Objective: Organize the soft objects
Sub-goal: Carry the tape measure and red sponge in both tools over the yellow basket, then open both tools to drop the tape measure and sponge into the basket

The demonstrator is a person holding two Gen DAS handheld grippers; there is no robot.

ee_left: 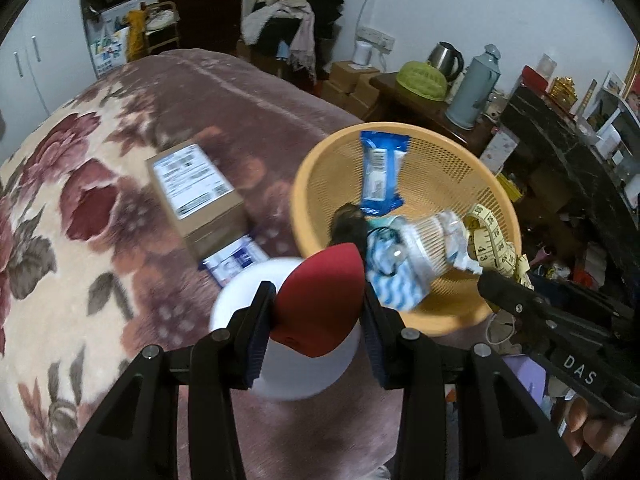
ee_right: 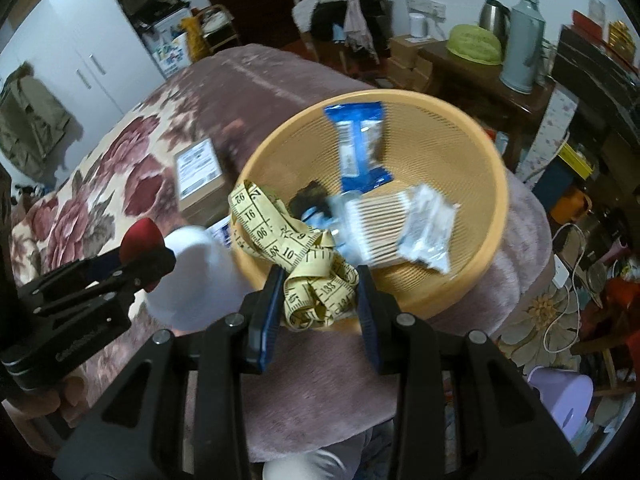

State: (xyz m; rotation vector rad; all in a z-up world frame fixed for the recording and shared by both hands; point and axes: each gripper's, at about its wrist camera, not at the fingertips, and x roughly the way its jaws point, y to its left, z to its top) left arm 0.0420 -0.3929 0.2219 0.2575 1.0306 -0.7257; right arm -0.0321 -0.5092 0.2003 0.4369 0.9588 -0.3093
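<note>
I have both grippers loaded. My left gripper (ee_left: 316,320) is clamped on a red teardrop-shaped makeup sponge (ee_left: 320,300) at the lower centre of the left wrist view, with a blurred white rounded object (ee_left: 240,304) just behind it; I cannot tell what that is. My right gripper (ee_right: 320,300) is closed on a bunched yellow cloth measuring tape (ee_right: 304,264), low in the centre of the right wrist view, its loops hanging over the near rim of the round orange plastic mesh basket (ee_right: 460,272). As I judge it, the step in hand is carrying both soft things to the basket. To do it well I would bring each load fully over the open bowl before letting go, so that no tail of tape drapes outside the rim, and I would release the sponge clear of the tape so it does not roll off the heap. The basket sits on the pink floral plush blanket (ee_left: 80,200) and already holds a blue-and-white plastic packet (ee_right: 358,148) against its far wall, a clear pack of wooden cotton swabs (ee_right: 384,224) in the middle, a crumpled clear wrapper (ee_right: 430,232) right of it, a small dark fuzzy item (ee_right: 310,196), and a blue-and-white wavy cloth (ee_left: 394,284). A brown cardboard box with a white label (ee_left: 196,192) lies on the blanket left of the basket, outside it.
</note>
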